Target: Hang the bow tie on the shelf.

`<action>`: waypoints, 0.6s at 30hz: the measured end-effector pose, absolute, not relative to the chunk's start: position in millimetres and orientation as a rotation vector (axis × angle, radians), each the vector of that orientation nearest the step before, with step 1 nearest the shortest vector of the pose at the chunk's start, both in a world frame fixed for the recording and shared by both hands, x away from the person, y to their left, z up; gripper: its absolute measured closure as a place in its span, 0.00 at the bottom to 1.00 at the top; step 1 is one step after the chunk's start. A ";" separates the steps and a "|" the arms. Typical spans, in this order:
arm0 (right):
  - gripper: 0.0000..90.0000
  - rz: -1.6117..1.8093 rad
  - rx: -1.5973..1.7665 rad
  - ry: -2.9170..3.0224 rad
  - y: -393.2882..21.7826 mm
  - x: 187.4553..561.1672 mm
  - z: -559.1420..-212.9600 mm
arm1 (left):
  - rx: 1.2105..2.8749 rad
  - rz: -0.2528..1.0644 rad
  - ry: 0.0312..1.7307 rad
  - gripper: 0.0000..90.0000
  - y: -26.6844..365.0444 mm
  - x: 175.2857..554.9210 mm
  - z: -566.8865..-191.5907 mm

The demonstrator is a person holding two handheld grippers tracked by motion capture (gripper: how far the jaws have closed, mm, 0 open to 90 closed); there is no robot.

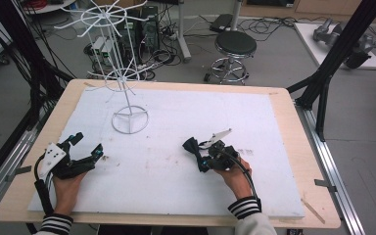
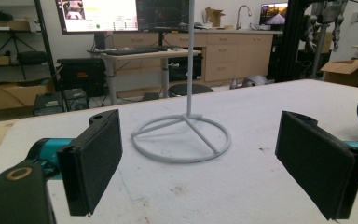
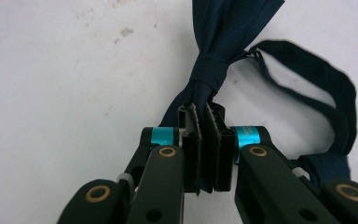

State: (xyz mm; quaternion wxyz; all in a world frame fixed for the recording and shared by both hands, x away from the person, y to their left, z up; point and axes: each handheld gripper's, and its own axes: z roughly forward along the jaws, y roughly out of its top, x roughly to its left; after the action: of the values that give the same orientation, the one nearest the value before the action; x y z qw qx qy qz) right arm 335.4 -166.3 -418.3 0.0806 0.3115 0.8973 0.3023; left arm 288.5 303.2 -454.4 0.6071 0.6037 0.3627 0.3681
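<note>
Right gripper: jaws pressed nearly together, pinching one wing of the dark navy bow tie, close to its knot. The right gripper view resolves this grip: fabric sandwiched between the two pads, knot just beyond the jaw tips, the other wing fanning out past it, the neck strap looping off to one side and lying flat on the white foam sheet.

High view: the bow tie is a small dark shape just left of the right gripper, lying on the sheet in the near right-centre part of the tabletop; grip detail is not readable from here.

Left gripper: held in the left hand at the near left edge of the sheet, well apart from the bow tie. Left gripper view: jaws spread wide, nothing between the pads.

Farther back: white wire display stand, its ring base on the sheet, ahead of the left jaws, pole upright.

Containers: none on the tabletop.
</note>
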 end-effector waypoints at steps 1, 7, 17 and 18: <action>0.95 0.914 0.938 2.677 -166.1 334.7 -417.6 | 1.396 0.851 0.838 0.17 303.2 288.5 -454.4; 0.95 1.007 0.905 2.618 -167.1 332.7 -411.0 | 1.394 0.848 0.838 0.17 302.9 288.5 -454.5; 0.95 1.221 0.851 2.472 -164.7 328.6 -395.9 | 1.395 0.848 0.838 0.17 302.9 288.5 -454.5; 0.95 1.235 0.842 2.463 -164.4 328.7 -395.2 | 1.395 0.849 0.838 0.17 303.0 288.5 -454.4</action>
State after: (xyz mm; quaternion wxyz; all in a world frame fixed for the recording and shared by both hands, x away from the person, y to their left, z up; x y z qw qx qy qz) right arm 328.7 -164.4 -395.2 0.1298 0.2897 0.8477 0.4250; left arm 288.5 303.0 -454.4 0.6076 0.6035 0.3626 0.3675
